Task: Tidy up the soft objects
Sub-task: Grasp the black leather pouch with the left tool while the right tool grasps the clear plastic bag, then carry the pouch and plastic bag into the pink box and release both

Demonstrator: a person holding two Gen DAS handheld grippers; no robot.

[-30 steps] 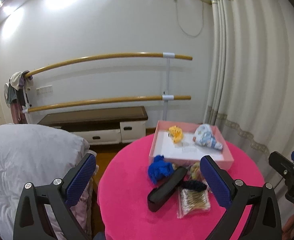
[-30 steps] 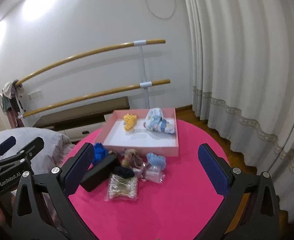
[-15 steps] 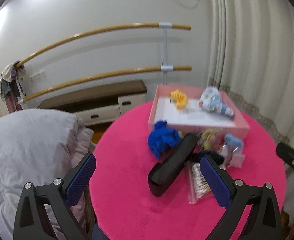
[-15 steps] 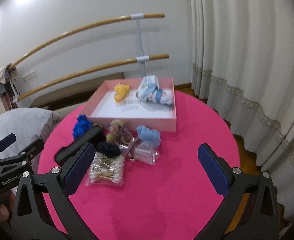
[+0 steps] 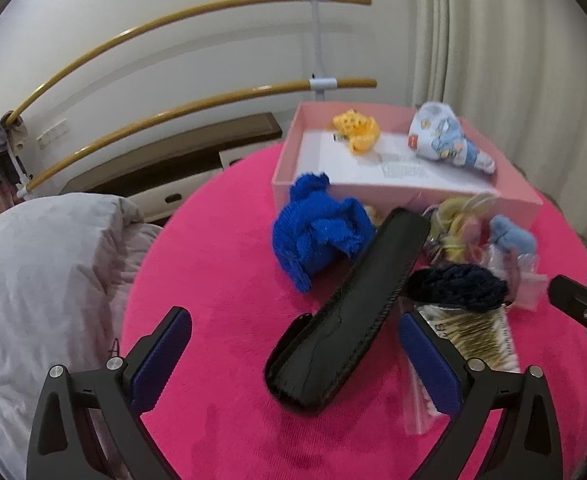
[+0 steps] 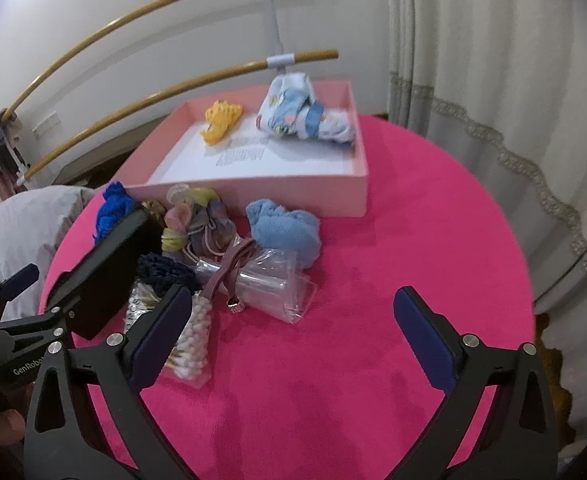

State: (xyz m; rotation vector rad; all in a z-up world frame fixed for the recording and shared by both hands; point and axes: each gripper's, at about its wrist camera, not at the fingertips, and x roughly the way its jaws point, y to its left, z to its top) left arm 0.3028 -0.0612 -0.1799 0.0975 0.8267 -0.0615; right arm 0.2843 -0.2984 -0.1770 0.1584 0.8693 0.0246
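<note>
A pink box [image 5: 509, 196] [image 6: 293, 190] at the table's far side holds a yellow soft toy [image 5: 357, 130] [image 6: 221, 118] and a rolled blue-white cloth [image 5: 445, 140] [image 6: 305, 114]. In front of it lie a royal-blue knit piece [image 5: 317, 228] [image 6: 113, 208], a light-blue sock [image 5: 511, 236] [image 6: 285, 232], a navy knit piece [image 5: 457, 286] [image 6: 165, 272] and pastel scrunchies [image 6: 201, 220]. My left gripper [image 5: 295, 356] is open and empty above the black case [image 5: 357, 304]. My right gripper [image 6: 293, 340] is open and empty, short of the pile.
The round table has a pink cloth [image 6: 373, 360]. A black case [image 6: 105, 268], a bag of cotton swabs [image 6: 189, 344] [image 5: 481, 340] and a clear plastic bag [image 6: 269, 284] lie in the pile. A grey cushion [image 5: 41, 280] is left; curtains [image 6: 493, 80] right.
Both grippers have moved forward and tilted down toward the pile on the table. Both stay open and empty. Nothing on the table has moved.
</note>
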